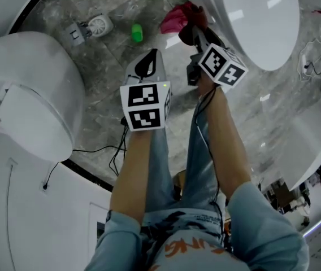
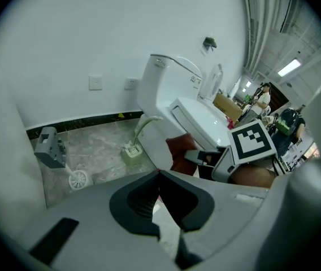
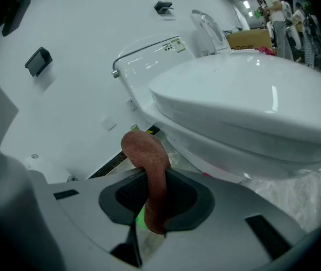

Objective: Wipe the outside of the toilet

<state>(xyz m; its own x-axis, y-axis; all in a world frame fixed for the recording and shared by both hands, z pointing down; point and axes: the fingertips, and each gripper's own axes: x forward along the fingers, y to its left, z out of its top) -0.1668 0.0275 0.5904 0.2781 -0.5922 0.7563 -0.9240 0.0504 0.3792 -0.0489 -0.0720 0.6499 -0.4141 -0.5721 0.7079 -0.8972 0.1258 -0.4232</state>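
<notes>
Closest to the lens, the right gripper is found closed on a red cloth, which is pinched between the dark pads and rises above them in a bent roll. The cloth is held just below the outer wall of the white toilet bowl, whose lid is down; contact with the porcelain cannot be confirmed. The left gripper is recorded with its jaws brought together and nothing between them, and it is held apart from the toilet, beside the right one. A small green object and a round white item are noted on the grey marble floor, near the toilet base.
</notes>
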